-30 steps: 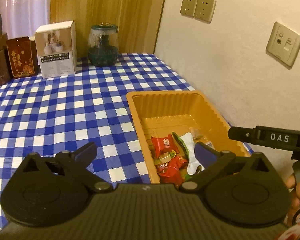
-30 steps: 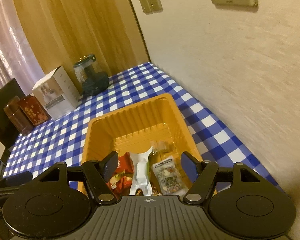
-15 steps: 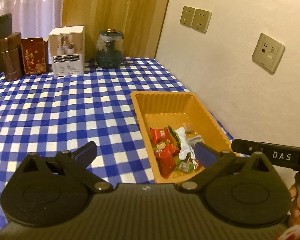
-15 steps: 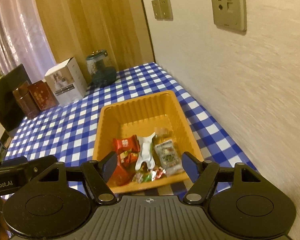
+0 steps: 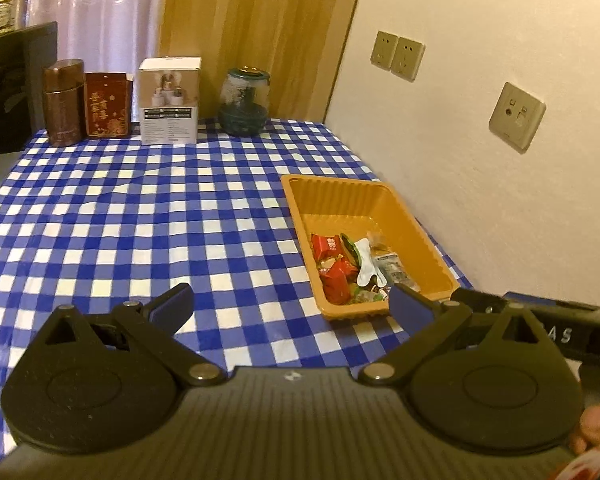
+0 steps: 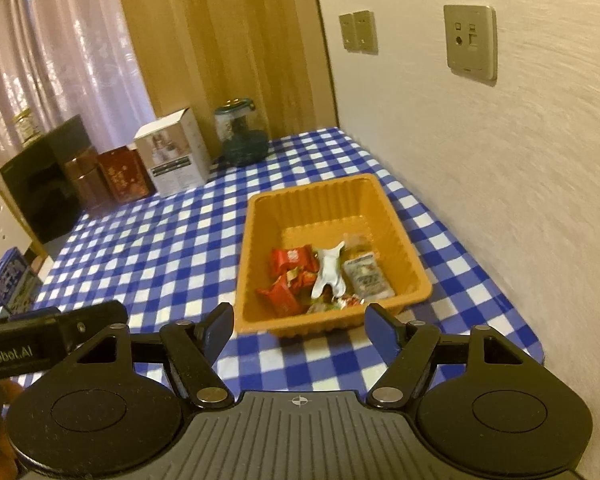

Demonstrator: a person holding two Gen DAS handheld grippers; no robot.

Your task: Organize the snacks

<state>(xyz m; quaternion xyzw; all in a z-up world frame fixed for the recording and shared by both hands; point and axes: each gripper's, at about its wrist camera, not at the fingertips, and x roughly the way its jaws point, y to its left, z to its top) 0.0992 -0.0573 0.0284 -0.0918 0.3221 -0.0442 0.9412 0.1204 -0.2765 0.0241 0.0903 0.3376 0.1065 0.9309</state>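
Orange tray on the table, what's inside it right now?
The orange tray holds red snack packets, a white wrapper and a grey sachet; whatever lies beneath them is covered.

The bench [image 5: 140,220] is viewed obliquely downward from each gripper's wrist, side by side near its front edge, and the orange tray [image 5: 428,248] [image 6: 404,236] is shared by both views.

Snacks [image 6: 320,276] in tray [image 6: 410,258] on table [image 5: 140,220] beside wall; boxes [image 5: 169,100] and jar [image 5: 244,102] behind.
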